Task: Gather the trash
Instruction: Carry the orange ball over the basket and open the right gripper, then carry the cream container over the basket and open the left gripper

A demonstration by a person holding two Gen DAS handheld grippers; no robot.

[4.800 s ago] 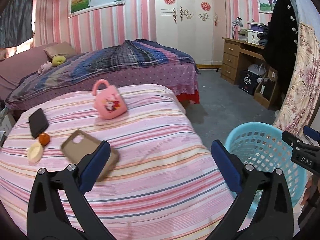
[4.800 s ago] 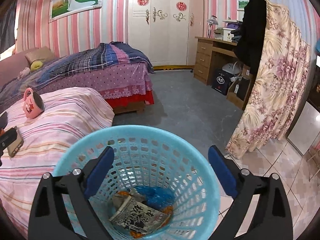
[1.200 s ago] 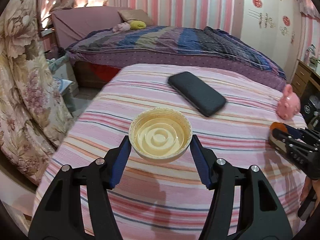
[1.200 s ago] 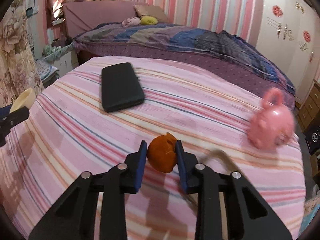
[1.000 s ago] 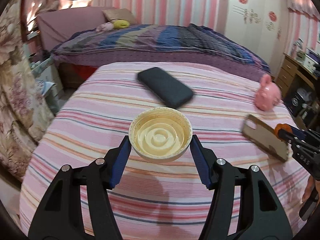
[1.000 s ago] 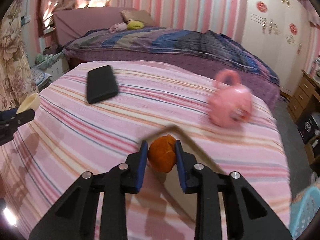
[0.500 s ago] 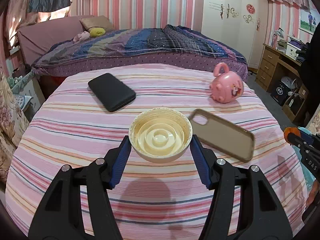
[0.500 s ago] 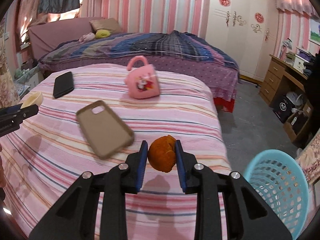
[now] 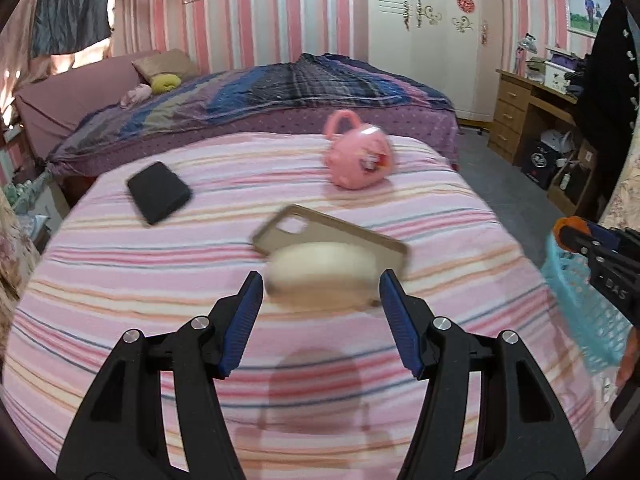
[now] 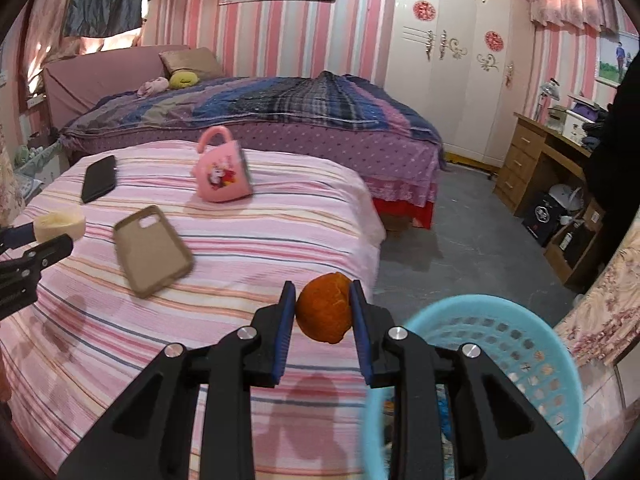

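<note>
Pink-striped walls and a big quilted bed fill the background, and in front of them lies a striped bedspread [image 10: 224,248] that carries most of what matters.

Both pieces of trash are already off that bedspread. The right gripper [image 10: 323,308] has its jaws clamped on a crumpled orange peel [image 10: 324,307], held just beside the rim of the blue basket [image 10: 500,344], which stands on the floor at the bedspread's near right corner. The left gripper [image 9: 320,296] holds a cream plastic lid [image 9: 322,270] between its jaws; that view is blurred, but the right wrist view shows the same lid [image 10: 60,222] sitting in the jaw tips above the bedspread's left part, well apart from the basket.

What seems done: picking up these two items. Some earlier rubbish already shows through the basket's mesh, though what it is cannot be told. What seems left: carrying both items over the basket's mouth and letting go, the peel first by the look of it, since it is nearly there, and the lid after a longer trip across the bedspread.

Lying on the bedspread are a black phone [image 10: 99,178], a tan phone case [image 10: 151,250] and a pink mug [image 10: 222,174] on its side; none of these looks like trash, so the collecting is probably close to its end.
</note>
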